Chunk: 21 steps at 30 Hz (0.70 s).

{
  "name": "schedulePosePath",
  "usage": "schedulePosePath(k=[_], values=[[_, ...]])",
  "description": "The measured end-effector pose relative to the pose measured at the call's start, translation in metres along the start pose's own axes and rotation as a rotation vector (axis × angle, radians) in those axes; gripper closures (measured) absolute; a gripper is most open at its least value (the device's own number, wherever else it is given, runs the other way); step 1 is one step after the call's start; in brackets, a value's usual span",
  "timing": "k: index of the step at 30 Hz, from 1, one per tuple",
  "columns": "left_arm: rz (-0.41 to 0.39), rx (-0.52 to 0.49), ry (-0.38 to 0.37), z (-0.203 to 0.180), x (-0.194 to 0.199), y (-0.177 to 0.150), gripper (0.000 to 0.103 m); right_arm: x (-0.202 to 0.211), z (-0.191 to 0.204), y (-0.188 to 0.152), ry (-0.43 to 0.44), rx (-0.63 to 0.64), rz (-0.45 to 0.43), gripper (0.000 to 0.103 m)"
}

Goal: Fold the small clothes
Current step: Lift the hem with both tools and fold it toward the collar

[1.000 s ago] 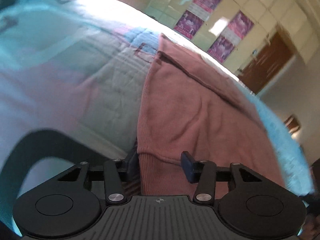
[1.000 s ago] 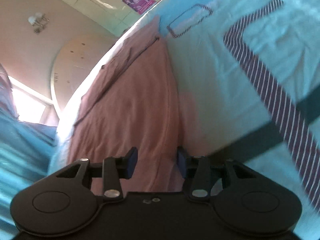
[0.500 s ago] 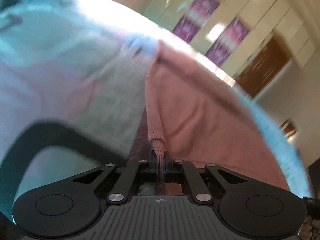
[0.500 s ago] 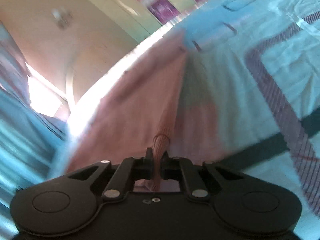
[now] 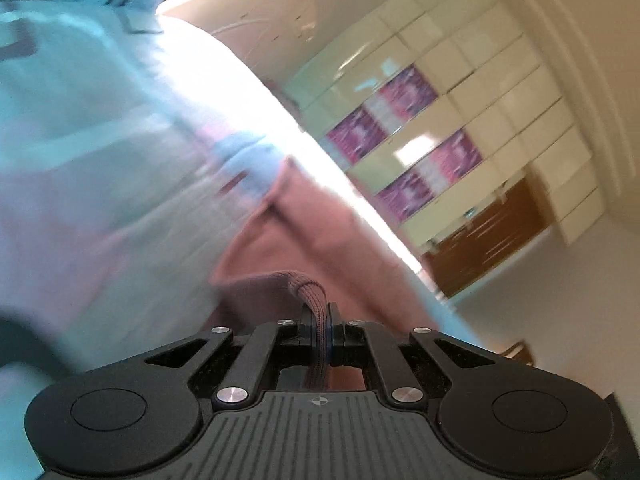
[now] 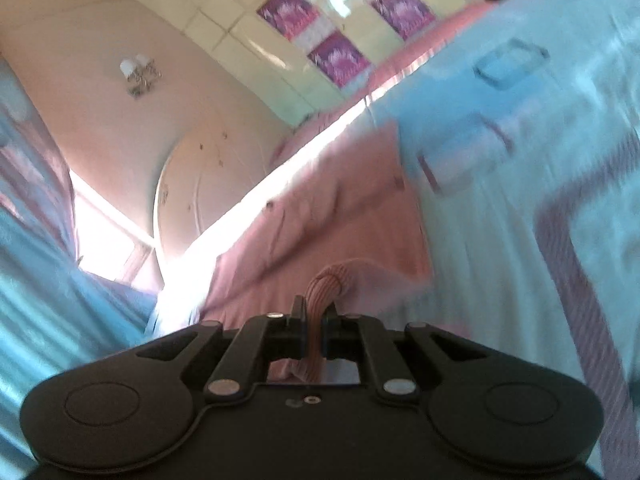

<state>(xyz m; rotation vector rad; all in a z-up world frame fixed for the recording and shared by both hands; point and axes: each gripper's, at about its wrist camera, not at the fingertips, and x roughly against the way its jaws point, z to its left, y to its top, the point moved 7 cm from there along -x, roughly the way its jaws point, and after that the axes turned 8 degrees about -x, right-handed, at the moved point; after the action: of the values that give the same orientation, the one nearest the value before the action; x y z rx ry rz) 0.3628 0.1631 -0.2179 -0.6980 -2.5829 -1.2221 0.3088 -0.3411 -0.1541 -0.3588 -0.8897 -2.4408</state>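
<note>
A pink knitted garment (image 5: 320,236) lies spread on a bed, its near ribbed hem lifted off the cover at two places. In the left wrist view the left tool (image 5: 321,332) has its jaws closed tight on a bunched fold of that ribbed edge, which humps up just ahead of the pads and runs down between them. In the right wrist view the right tool (image 6: 314,330) is likewise clamped on a ribbed fold of the same garment (image 6: 320,216), the cords of the knit plain to see there. The rest of the cloth is smeared by motion blur, so its outline, sleeves and far end are hard to make out; two small dark dots on it may be buttons. Under it lies a pale blue bedspread (image 6: 500,200) with outlined rectangles and a striped band, also blurred. Beyond stand cream cupboard doors (image 5: 460,92) with purple panels.
</note>
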Motion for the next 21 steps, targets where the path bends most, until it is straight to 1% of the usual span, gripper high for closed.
schedulePosePath(k=[2,5,9,12,15,18,20,21], values=[[-0.016,0.005,-0.02,-0.014,-0.025,0.025,0.1,-0.014,0.007,0.024,0.0,-0.001,-0.024,0.096],[-0.012,0.02,-0.029,-0.03,-0.068,0.057,0.1,-0.044,0.014,0.062,-0.027,-0.011,-0.038,0.096],[0.017,0.02,-0.016,-0.041,-0.146,0.098,0.1,-0.097,0.021,0.114,-0.049,-0.022,-0.047,0.096],[0.057,0.007,0.011,-0.042,-0.21,0.123,0.1,-0.148,0.012,0.149,-0.09,-0.058,-0.027,0.096],[0.106,-0.017,0.037,-0.039,-0.272,0.138,0.1,-0.2,-0.007,0.171,-0.14,-0.115,0.013,0.096],[0.166,-0.042,0.072,-0.031,-0.326,0.139,0.1,-0.249,-0.033,0.185,-0.19,-0.164,0.046,0.096],[0.196,-0.044,0.078,-0.024,-0.352,0.138,0.1,-0.278,-0.05,0.188,-0.219,-0.192,0.067,0.095],[0.215,-0.041,0.078,-0.02,-0.363,0.136,0.1,-0.29,-0.057,0.188,-0.212,-0.202,0.077,0.09]])
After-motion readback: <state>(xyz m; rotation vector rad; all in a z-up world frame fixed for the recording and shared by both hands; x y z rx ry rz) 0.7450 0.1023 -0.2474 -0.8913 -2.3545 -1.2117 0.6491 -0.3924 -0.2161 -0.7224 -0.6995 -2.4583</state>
